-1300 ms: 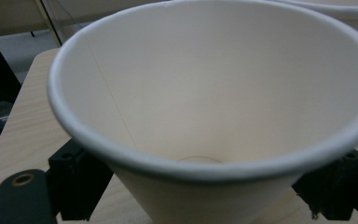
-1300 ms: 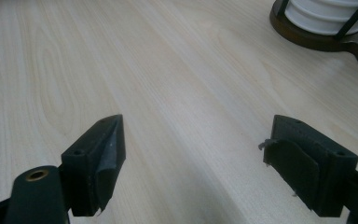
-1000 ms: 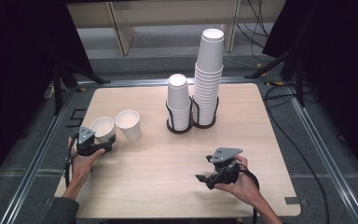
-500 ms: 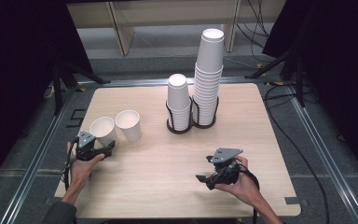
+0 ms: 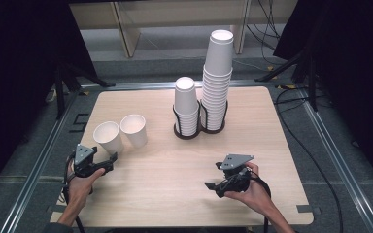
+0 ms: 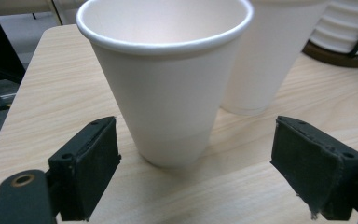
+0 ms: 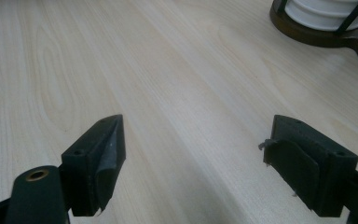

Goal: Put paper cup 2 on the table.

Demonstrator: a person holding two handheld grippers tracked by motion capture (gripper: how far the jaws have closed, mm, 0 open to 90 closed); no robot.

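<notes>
Two white paper cups stand upright side by side at the table's left, the left cup (image 5: 108,137) and the right cup (image 5: 134,130). My left gripper (image 5: 110,160) is just in front of the left cup, open, with nothing between its jaws. In the left gripper view the left cup (image 6: 168,84) stands just beyond the pads (image 6: 88,172), apart from them, and the right cup (image 6: 270,56) is behind it. My right gripper (image 5: 213,175) rests open near the front right over bare wood (image 7: 177,93).
A short stack of cups (image 5: 186,104) and a tall stack (image 5: 217,82) stand in a dark wire holder (image 5: 194,132) at the table's middle back. The holder's base (image 7: 317,32) lies ahead of the right gripper. The table's edge (image 5: 85,126) runs close to the left cups.
My left gripper has drawn back from the left cup toward the table's front left. The cups and the right gripper have stayed in place.
</notes>
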